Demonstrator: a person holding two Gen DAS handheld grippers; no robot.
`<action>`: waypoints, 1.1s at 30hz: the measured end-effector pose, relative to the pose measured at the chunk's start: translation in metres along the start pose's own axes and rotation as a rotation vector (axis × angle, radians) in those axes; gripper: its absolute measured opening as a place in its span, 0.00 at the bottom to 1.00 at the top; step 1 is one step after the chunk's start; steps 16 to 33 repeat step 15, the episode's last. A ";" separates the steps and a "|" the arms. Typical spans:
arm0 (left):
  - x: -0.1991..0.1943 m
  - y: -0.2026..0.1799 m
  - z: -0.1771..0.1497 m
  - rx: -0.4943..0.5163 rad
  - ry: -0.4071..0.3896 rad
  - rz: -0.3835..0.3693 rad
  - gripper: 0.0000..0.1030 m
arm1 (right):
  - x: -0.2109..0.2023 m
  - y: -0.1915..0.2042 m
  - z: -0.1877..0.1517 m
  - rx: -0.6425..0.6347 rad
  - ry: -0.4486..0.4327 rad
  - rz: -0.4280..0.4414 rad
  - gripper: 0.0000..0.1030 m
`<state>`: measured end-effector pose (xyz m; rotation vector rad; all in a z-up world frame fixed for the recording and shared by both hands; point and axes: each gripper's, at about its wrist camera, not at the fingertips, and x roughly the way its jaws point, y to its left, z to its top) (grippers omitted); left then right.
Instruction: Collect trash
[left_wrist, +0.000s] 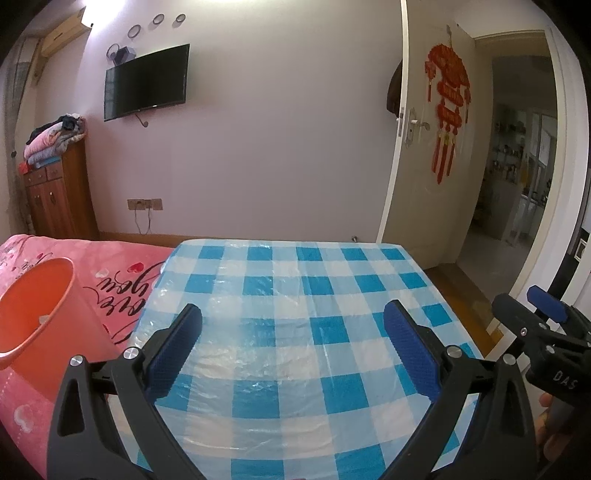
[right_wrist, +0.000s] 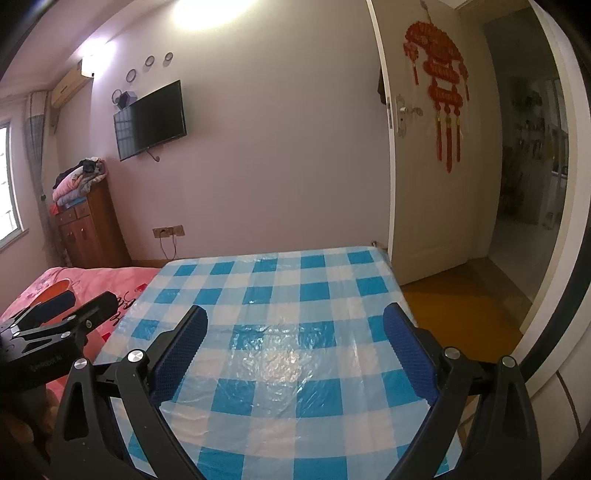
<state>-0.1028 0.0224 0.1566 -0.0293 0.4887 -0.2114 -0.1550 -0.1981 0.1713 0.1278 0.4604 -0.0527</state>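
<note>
Blue-and-white checked plastic covers the table (left_wrist: 295, 295), glossy and wrinkled, and nothing lies on the part of it that shows; the left gripper (left_wrist: 293, 350) hangs above its near half with both blue-padded fingers (left_wrist: 177, 354) spread wide and nothing between them; the right gripper (right_wrist: 295, 350) hangs beside it over the same cloth, likewise spread wide and empty. In the left wrist view the right gripper shows at the right edge, apart from the left one, with part of a hand (left_wrist: 546, 424) below it.

An orange bucket (left_wrist: 40, 310) stands left of the table, against the pink bedspread (left_wrist: 122, 273), its mouth open toward the camera; a small pale scrap (left_wrist: 44, 318) lies inside it, too small to identify; this is the only trash-like thing visible. In the right wrist view only the bucket's rim peeks out behind the left gripper's fingers.

Beyond the table's far edge rises a pale wall with a dark television (left_wrist: 146, 86) mounted on it; sockets with cords (left_wrist: 144, 205) sit low on the wall; a wooden cabinet (left_wrist: 59, 192) in the left corner carries folded blankets (left_wrist: 55, 136). To the right a white door (left_wrist: 424, 147) stands open, a red knotted ornament (left_wrist: 448, 103) hanging on it; the doorway leads to a dim room, and bare wooden floor (right_wrist: 461, 314) lies just beside the table's right edge.
</note>
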 end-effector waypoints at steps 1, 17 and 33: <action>0.004 0.000 -0.001 0.000 0.006 -0.002 0.96 | 0.003 -0.001 -0.001 0.002 0.008 0.000 0.92; 0.104 -0.001 -0.046 -0.035 0.218 0.065 0.96 | 0.093 -0.021 -0.039 0.038 0.206 -0.018 0.92; 0.104 -0.001 -0.046 -0.035 0.218 0.065 0.96 | 0.093 -0.021 -0.039 0.038 0.206 -0.018 0.92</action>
